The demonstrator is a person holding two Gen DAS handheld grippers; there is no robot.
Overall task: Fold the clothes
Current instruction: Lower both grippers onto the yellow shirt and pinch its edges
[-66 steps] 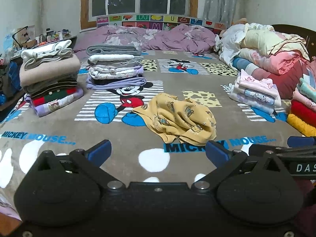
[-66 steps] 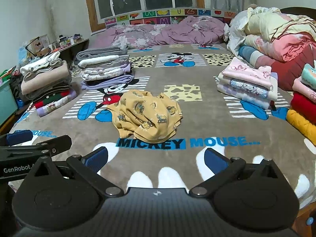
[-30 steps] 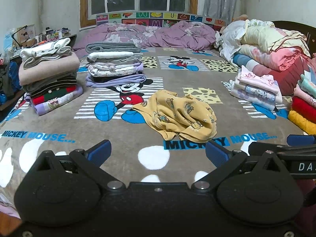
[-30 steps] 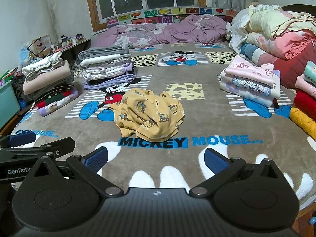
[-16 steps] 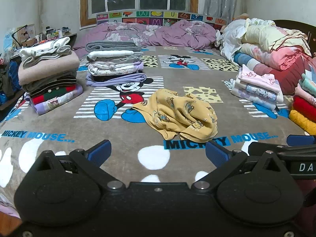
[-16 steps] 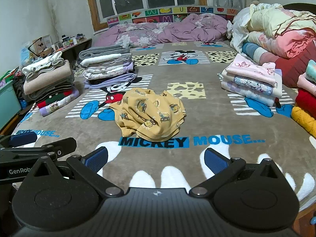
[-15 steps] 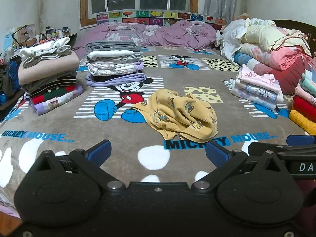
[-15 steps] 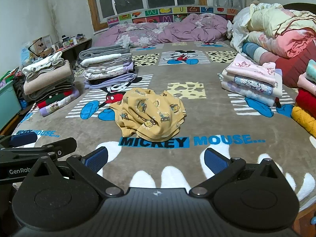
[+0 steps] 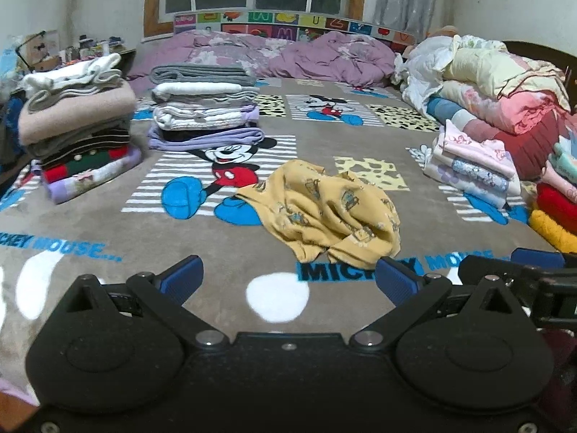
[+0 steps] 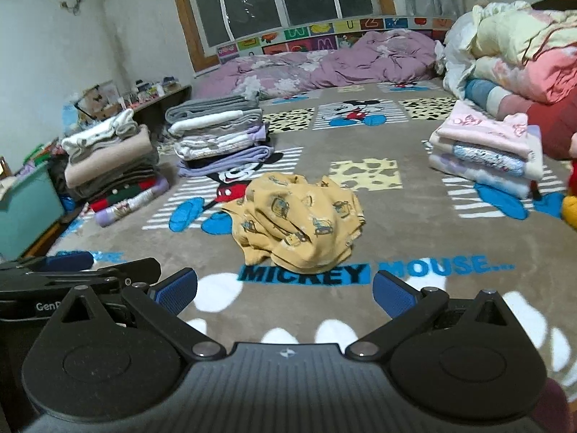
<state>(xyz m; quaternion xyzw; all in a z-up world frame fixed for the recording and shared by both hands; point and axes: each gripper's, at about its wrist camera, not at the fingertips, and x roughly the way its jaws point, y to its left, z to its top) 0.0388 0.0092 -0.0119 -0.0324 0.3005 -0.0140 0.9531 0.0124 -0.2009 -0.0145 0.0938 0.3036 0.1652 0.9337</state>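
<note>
A crumpled yellow printed garment (image 9: 324, 216) lies in a heap in the middle of the brown Mickey Mouse blanket (image 9: 108, 223); it also shows in the right wrist view (image 10: 299, 220). My left gripper (image 9: 288, 281) is open and empty, low over the blanket's near edge, short of the garment. My right gripper (image 10: 285, 290) is open and empty, also just short of the garment. The right gripper shows at the right edge of the left wrist view (image 9: 519, 270), and the left gripper shows at the left edge of the right wrist view (image 10: 72, 270).
Folded stacks stand at the left (image 9: 79, 133) and back left (image 9: 205, 108). A pastel stack (image 9: 472, 162) and red and yellow folded items (image 9: 555, 216) lie at the right. Piled quilts (image 9: 497, 86) and a purple duvet (image 9: 288, 54) fill the back.
Both grippers have moved forward toward the yellow garment, which now looks nearer. The right wrist view has shifted most. Both stay open and the garment has not moved.
</note>
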